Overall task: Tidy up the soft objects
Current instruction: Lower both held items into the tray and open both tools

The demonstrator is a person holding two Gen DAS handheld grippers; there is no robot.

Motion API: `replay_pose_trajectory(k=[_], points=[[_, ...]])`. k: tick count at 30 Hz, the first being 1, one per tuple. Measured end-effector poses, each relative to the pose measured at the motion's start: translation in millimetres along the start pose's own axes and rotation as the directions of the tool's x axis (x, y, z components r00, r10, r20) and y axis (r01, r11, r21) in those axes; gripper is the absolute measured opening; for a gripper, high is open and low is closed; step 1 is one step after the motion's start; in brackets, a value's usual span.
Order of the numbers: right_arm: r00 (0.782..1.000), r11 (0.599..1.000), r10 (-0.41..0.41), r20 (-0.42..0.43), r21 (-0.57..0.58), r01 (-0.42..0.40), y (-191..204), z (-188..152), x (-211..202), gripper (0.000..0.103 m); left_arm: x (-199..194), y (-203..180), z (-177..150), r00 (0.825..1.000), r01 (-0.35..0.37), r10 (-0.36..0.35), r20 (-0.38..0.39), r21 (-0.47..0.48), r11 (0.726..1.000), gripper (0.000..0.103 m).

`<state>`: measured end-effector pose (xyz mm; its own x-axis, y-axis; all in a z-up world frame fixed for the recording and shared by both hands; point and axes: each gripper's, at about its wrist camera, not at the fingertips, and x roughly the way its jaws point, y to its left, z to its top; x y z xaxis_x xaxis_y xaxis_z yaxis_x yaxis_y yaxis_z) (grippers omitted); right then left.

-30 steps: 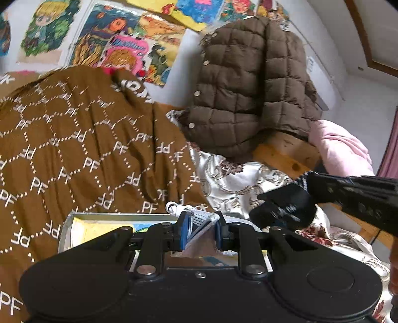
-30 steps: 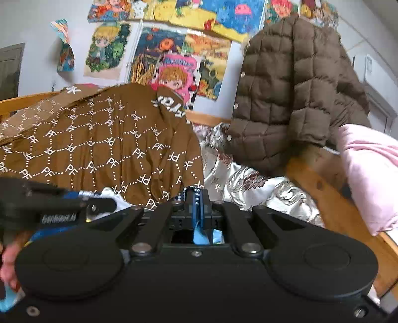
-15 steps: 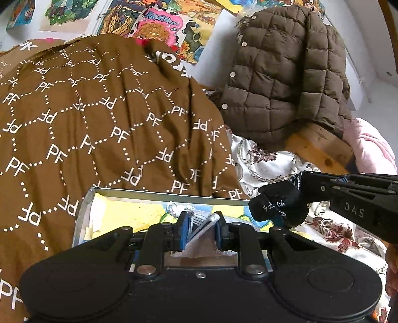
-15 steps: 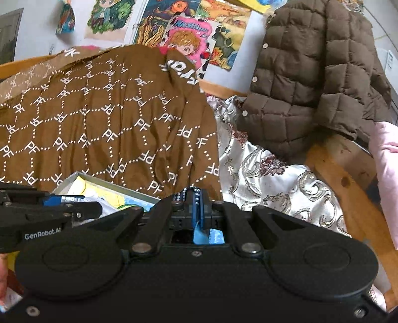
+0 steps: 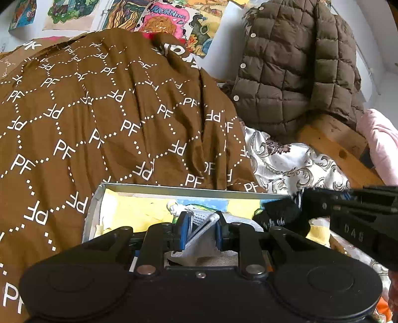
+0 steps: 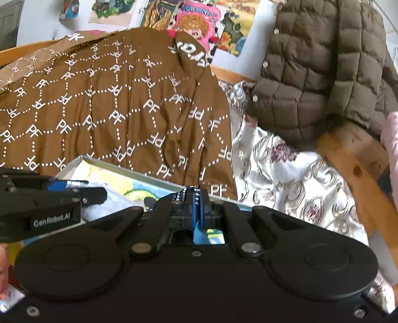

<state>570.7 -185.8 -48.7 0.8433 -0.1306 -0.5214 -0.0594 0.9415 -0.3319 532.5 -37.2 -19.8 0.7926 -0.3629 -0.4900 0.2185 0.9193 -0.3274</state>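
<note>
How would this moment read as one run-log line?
left hand-held gripper: shut on grey-white sock | right hand-held gripper: shut on black sock | both over open box

Brown cover [image 5: 104, 119], far left: white "PF" letters inside a lattice of white dotted lines. Quilted jacket [image 5: 293, 74], far right: dull olive-brown, stitched in squares, pale round snaps along its edge. Satin sheet [image 5: 293, 164], right of the brown cover: silver-white with grey scrolls and dark maroon flowers. Pink fabric [image 5: 383, 141], far right edge: plain pale pink. Box [image 5: 174, 188], near centre: grey rim, interior printed yellow, blue and green. Posters [image 5: 171, 20] on the far wall: pink, yellow, orange and green cartoon drawings. Left gripper [image 5: 200, 224]: black body, blue pads, pads against grey-white mesh fabric [image 5: 201, 218]. Right gripper [image 6: 192, 196]: black with blue pads, pads on black knit [image 5: 281, 213] bearing small white marks.
</note>
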Motion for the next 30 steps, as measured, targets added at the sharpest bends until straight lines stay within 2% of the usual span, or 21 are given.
replay_pose_trajectory(k=[10,18,26,30], points=[[0.996,0.999,0.025,-0.086,0.044,-0.021,-4,-31,5,0.0,4,-1,-9,0.999,-0.024,0.025,-0.028,0.035,0.999,0.024],[0.993,0.996,0.034,-0.114,0.082,-0.025,-12,-51,7,0.001,-3,-2,-11,0.999,-0.032,0.033,-0.037,0.045,0.999,0.034],[0.993,0.995,0.032,-0.114,0.103,-0.02,-18,-60,-8,0.019,-19,-5,-12,0.999,-0.031,0.034,-0.034,0.074,0.997,0.047],[0.994,0.992,0.042,-0.099,0.122,-0.03,-23,-61,-23,0.033,-33,-8,-13,0.999,-0.032,0.034,-0.019,0.09,0.995,0.053]])
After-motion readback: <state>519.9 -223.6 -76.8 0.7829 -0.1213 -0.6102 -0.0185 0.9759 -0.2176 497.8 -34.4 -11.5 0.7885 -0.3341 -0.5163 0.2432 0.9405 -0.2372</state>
